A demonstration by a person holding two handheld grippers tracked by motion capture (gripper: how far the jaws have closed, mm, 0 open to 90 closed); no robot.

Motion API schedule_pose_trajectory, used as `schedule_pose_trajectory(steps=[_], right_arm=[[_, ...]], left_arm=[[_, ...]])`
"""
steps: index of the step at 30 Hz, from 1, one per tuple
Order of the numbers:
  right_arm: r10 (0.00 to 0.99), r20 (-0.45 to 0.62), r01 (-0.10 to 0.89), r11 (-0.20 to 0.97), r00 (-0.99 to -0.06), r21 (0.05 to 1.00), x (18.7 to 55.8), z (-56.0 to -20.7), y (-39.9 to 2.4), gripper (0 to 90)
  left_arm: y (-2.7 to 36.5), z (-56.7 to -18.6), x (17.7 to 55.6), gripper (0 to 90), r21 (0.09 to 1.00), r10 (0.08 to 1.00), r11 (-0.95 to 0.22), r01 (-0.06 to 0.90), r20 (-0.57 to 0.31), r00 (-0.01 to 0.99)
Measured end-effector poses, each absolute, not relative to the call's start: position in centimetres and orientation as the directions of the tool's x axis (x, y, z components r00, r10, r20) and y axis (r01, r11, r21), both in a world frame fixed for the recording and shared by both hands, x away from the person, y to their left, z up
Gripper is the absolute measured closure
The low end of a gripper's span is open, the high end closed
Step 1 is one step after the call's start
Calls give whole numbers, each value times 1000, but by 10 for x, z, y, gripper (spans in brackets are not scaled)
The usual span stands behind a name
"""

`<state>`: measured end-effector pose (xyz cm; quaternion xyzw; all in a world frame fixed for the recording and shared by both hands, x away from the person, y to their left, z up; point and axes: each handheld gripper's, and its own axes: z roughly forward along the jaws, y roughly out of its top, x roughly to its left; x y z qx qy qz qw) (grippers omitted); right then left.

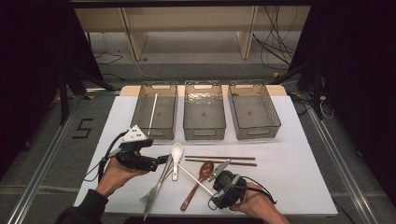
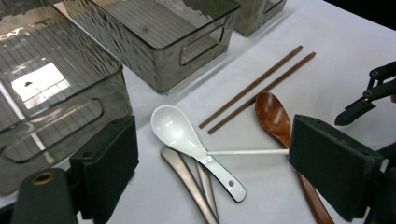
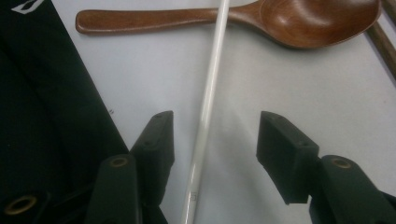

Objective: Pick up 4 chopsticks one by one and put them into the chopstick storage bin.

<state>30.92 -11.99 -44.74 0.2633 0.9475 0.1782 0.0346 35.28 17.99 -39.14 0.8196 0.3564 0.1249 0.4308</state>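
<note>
A white chopstick (image 1: 194, 179) lies slanted on the white table, across the wooden spoon (image 1: 201, 175). My right gripper (image 1: 222, 170) stands open around the chopstick's near end. In the right gripper view the white chopstick (image 3: 212, 79) runs between the jaws of that gripper (image 3: 215, 144) with a gap on each side, and the wooden spoon (image 3: 317, 18) lies beyond. My left gripper (image 1: 163, 161) is open too, low beside the white ceramic spoon (image 1: 176, 151). The left gripper's (image 2: 219, 163) jaws frame the white spoon (image 2: 175, 130) and two metal handles (image 2: 187, 179), holding nothing.
Three smoky plastic bins stand in a row at the back: left bin (image 1: 140, 114) holds a white chopstick (image 1: 152, 112), then the middle bin (image 1: 204, 133) and right bin (image 1: 275, 119). Two brown chopsticks (image 1: 219, 160) lie behind the spoons. A metal fork and another utensil (image 1: 156, 189) lie at the front.
</note>
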Motion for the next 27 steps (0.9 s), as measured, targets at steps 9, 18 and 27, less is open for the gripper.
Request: schedule_pose_trajectory(steps=[9,18,27], right_arm=[[477,14,455,829,-879,325,309,-453,-112,629],[458,-5,437,851,-889,291,311,-457,-108,726],[437,-9,417,865,-899,280,310,-459,-106,798]], left_arm=[[180,-396,341,151,796,691,-383,468,-90,717],[181,-397,336,153,797,687,-388,463,-84,722],[182,-399,337,154,792,682,-393,467,-90,725]])
